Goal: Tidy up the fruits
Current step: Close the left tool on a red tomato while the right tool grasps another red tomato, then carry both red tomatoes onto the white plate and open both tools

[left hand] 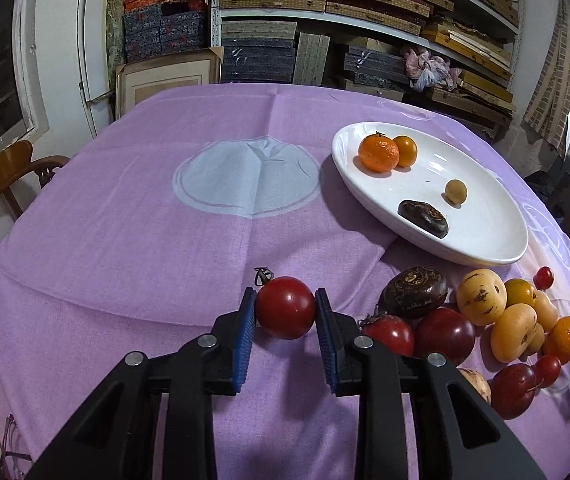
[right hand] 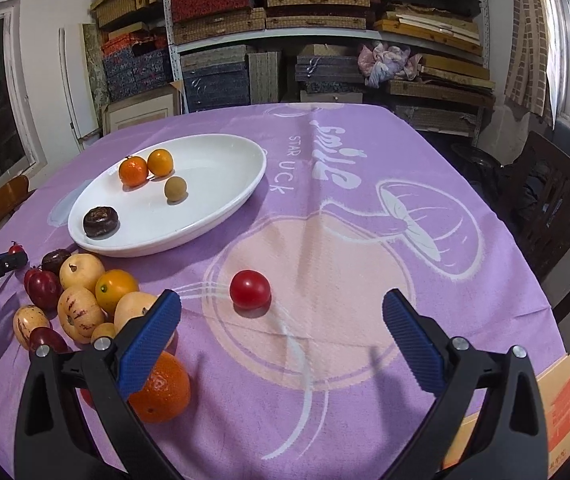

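Observation:
My left gripper is shut on a red tomato with a dry stem, low over the purple cloth. A white oval plate at the right holds two oranges, a small tan fruit and a dark brown fruit. A pile of fruit lies on the cloth in front of the plate. My right gripper is open and empty; a small red tomato lies just beyond its fingers. The plate and the pile sit to its left, with an orange under its left finger.
The table is covered by a purple printed cloth. Shelves of boxes stand behind it. A wooden chair is at the far left and a dark chair at the right. An orange card lies at the near right edge.

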`<state>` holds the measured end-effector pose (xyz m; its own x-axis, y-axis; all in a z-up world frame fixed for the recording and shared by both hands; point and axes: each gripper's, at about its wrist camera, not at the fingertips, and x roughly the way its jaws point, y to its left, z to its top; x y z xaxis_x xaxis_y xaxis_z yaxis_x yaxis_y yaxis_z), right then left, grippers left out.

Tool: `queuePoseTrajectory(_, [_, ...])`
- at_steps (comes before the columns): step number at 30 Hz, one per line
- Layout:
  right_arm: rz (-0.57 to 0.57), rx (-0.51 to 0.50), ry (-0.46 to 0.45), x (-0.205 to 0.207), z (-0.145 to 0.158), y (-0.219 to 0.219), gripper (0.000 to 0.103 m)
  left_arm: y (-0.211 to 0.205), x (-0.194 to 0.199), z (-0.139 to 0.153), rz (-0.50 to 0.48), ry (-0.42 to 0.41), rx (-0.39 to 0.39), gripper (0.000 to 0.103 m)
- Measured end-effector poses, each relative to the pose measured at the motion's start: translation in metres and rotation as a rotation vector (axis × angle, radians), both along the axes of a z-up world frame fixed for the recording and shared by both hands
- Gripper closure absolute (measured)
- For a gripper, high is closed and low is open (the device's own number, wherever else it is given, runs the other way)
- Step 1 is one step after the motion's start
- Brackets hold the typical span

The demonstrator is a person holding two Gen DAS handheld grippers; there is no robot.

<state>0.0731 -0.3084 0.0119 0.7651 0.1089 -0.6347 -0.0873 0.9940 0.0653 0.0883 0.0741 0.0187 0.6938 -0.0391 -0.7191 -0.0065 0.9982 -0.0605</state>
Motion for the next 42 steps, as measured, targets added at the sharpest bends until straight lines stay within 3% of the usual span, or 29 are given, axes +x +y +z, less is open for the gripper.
queuePoseTrajectory(2, [0.022,-0.036,0.017,0.009,-0.001,0.009,0.009,0.001,0.001,-0.001,0.0,0.007,-0.004,0.073])
queuePoseTrajectory(4, [0.051,-0.064,0.05,0.02,-0.005,0.018,0.031,0.001,0.003,-0.001,0.0,0.009,-0.009,0.073])
queuePoseTrajectory(8, [0.076,-0.073,0.104,0.038,-0.015,0.024,0.041,0.0,0.003,-0.002,-0.002,0.01,-0.014,0.073])
queuePoseTrajectory(13, [0.081,-0.007,0.16,0.048,-0.023,0.015,0.063,-0.003,0.003,-0.003,-0.016,0.016,-0.011,0.073])
queuePoseTrajectory(20, [0.082,0.013,0.18,0.051,-0.027,0.013,0.065,-0.004,0.004,-0.004,-0.021,0.019,-0.011,0.073])
queuePoseTrajectory(24, [0.096,0.002,0.182,0.05,-0.028,0.017,0.076,-0.005,0.004,-0.005,-0.025,0.023,-0.012,0.073])
queuePoseTrajectory(30, [0.107,0.034,0.169,0.045,-0.026,0.013,0.076,-0.006,0.006,-0.007,-0.031,0.032,-0.021,0.073])
queuePoseTrajectory(36, [0.148,0.073,0.106,0.041,0.01,0.021,0.076,-0.008,0.027,0.006,-0.067,0.066,-0.098,0.073])
queuePoseTrajectory(42, [0.212,0.039,0.106,0.079,0.033,0.06,0.076,-0.055,0.071,0.033,-0.152,0.018,-0.003,0.073])
